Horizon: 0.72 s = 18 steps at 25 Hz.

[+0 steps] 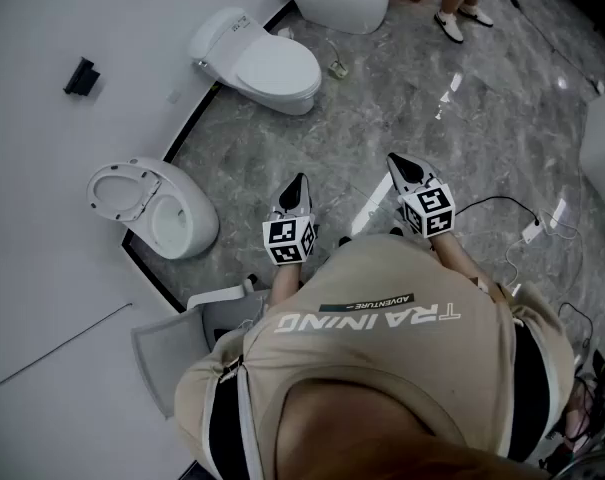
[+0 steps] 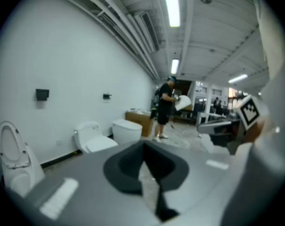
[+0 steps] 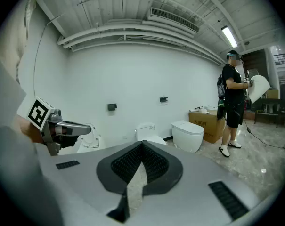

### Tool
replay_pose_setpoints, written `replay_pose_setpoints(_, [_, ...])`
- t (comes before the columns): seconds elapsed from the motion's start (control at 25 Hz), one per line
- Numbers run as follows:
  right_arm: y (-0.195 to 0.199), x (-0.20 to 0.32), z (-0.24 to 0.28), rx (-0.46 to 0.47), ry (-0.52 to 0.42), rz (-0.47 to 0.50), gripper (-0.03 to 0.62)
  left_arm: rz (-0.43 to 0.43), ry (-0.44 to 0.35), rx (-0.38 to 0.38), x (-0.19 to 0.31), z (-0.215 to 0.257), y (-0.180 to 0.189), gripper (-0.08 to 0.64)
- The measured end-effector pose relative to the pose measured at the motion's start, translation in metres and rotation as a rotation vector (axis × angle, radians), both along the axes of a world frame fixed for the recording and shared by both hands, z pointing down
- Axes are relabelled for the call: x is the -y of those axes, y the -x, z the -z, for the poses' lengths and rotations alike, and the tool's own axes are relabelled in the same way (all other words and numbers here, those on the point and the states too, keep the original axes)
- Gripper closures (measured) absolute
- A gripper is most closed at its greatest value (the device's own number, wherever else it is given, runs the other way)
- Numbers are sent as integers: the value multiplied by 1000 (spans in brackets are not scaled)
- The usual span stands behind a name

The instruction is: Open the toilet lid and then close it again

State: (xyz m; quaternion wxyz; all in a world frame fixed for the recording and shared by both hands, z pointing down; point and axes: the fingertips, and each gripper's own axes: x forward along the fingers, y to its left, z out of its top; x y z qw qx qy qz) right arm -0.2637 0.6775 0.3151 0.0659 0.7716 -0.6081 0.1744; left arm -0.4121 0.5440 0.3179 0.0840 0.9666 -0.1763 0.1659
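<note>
L gripper (image 1: pixel 299 182) & R gripper (image 1: pixel 395 161) jaws closed, empty; toilet lid (image 1: pixel 119 190) up, well left of both.

You hold your grey, black-padded left gripper (image 1: pixel 298 186) and the matching right gripper (image 1: pixel 400 164) out in front of you, side by side but apart, both tipped slightly downward. Each pair of jaws meets at the tips, with nothing between them.
</note>
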Motion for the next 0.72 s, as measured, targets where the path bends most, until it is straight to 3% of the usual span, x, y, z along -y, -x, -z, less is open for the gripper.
replay_pose_setpoints(0.2, [17,14,-1,-2,-4,39,578,-26,21,-22,2,-1,2,557])
replay_pose_setpoints(0.48, [23,29,-8,27,-15,-4,578,-112,8,-13,17,-9,-4,557])
replay_pose_setpoints(0.6, [26,25,-17,19,14,-13,578,-113,-1,-16,28,-15,-8,557])
replay_pose_setpoints(0.72, [24,24,-27,43,37,-37,578,-85,40,-29,33,-23,-10,557])
